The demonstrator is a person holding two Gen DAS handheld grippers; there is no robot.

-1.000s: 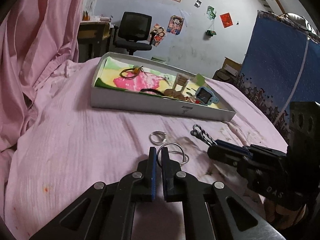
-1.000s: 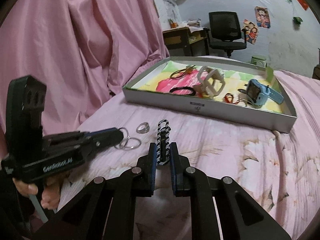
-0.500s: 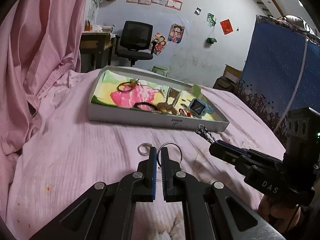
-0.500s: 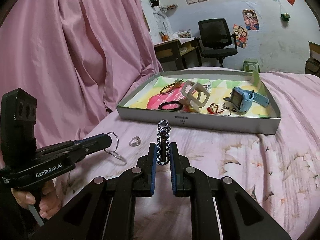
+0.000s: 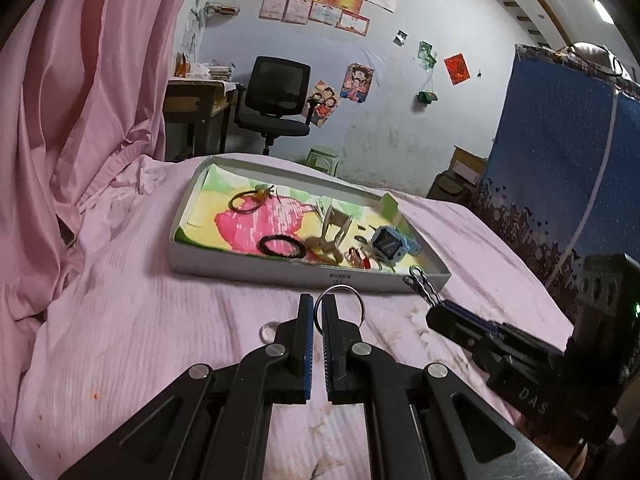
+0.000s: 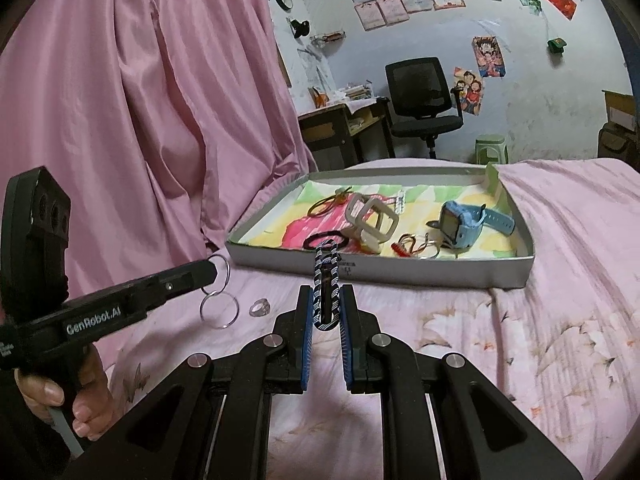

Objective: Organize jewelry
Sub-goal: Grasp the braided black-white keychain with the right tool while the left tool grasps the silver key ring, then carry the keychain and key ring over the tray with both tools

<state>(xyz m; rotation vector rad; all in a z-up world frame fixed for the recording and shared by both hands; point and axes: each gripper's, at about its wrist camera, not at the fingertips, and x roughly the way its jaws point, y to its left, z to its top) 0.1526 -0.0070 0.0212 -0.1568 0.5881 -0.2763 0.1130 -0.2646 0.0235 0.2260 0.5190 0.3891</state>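
Left wrist view: the left gripper (image 5: 317, 312) has its jaws nearly together, pinching linked metal key rings (image 5: 340, 304) that stand up above the pink bedsheet (image 5: 132, 320). From the right wrist view those rings (image 6: 218, 292) dangle from its tip, clear of the sheet. The right gripper (image 6: 325, 304) clamps a blue-and-white braided bracelet (image 6: 326, 280) upright between its pads. A small silver ring (image 6: 259, 306) lies on the sheet between the two grippers. Beyond them sits a shallow grey box tray (image 6: 400, 270) holding a blue smartwatch (image 6: 466, 220), a black hair tie (image 5: 282, 246), a beige hair claw (image 6: 370, 220) and a small red trinket (image 6: 404, 246). A hand (image 6: 76, 396) grips the left tool's handle.
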